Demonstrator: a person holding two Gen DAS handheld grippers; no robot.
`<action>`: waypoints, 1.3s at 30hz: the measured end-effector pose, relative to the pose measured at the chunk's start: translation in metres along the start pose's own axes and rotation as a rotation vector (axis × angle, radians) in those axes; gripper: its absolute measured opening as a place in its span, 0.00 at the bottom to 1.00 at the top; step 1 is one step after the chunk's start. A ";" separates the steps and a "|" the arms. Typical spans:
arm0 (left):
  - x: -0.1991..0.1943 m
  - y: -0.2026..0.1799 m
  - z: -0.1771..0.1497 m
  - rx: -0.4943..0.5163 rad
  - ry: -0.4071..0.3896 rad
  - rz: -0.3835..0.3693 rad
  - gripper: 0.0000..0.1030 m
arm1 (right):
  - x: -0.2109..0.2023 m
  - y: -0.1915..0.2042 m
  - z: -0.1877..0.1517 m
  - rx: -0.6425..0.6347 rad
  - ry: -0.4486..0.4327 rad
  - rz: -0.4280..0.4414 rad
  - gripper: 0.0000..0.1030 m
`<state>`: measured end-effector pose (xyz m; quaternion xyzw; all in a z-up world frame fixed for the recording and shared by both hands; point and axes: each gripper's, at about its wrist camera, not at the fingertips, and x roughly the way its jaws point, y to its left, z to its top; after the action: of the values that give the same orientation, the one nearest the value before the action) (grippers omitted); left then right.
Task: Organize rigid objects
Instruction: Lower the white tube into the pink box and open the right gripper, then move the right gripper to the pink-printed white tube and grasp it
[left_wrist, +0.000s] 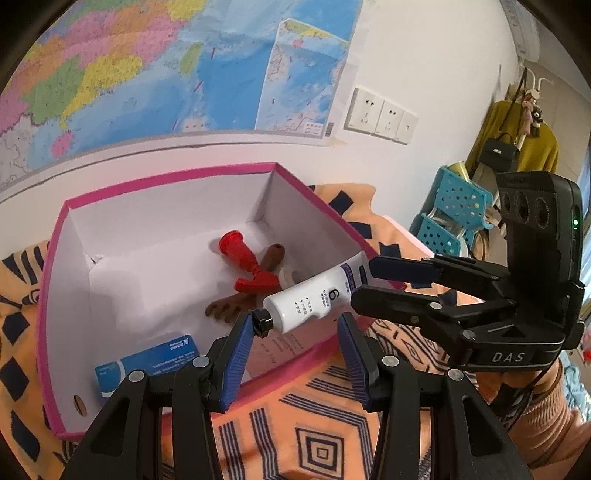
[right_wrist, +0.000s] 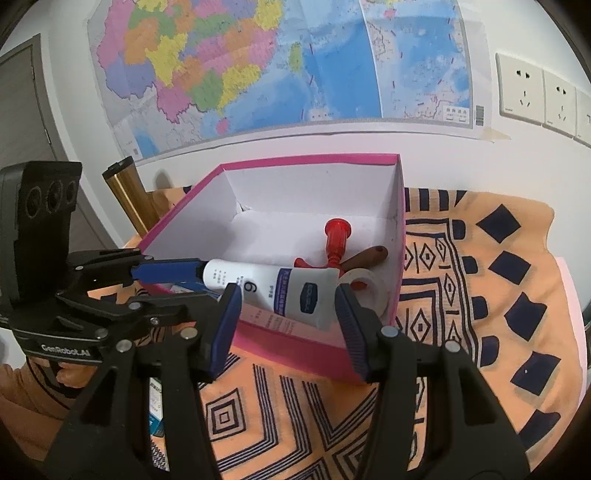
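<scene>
The tube (left_wrist: 314, 299) hangs over the box (left_wrist: 166, 177) rim, long axis running 8 to 2 o'clock, right claw (left_wrist: 364, 282) clamping its flat tail, left claw (left_wrist: 295, 328) clamping its cap (both grips firm).

White tube (right_wrist: 280, 291) held across right gripper (right_wrist: 288, 317) pads, over pink box (right_wrist: 295, 336) front wall. Left gripper (right_wrist: 173, 280) grips tube's cap end. Red toy (right_wrist: 334, 240), brown handle (right_wrist: 369, 256), tape roll (right_wrist: 369, 291) inside box. Orange patterned cloth (right_wrist: 480, 295) beneath.
</scene>
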<state>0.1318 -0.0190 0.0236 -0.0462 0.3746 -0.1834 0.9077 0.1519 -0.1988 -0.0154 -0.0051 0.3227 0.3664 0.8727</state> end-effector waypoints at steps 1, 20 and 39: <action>0.003 0.002 0.000 -0.006 0.008 -0.002 0.46 | 0.003 -0.001 0.000 0.001 0.007 -0.002 0.54; -0.001 0.002 -0.008 0.013 -0.017 0.084 0.46 | -0.003 -0.002 -0.013 0.018 0.006 0.000 0.54; -0.025 -0.014 -0.091 0.100 0.070 0.010 0.46 | -0.023 0.071 -0.150 -0.106 0.309 0.170 0.54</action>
<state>0.0480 -0.0183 -0.0213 0.0077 0.3968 -0.1990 0.8960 0.0103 -0.1988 -0.1054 -0.0798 0.4323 0.4501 0.7773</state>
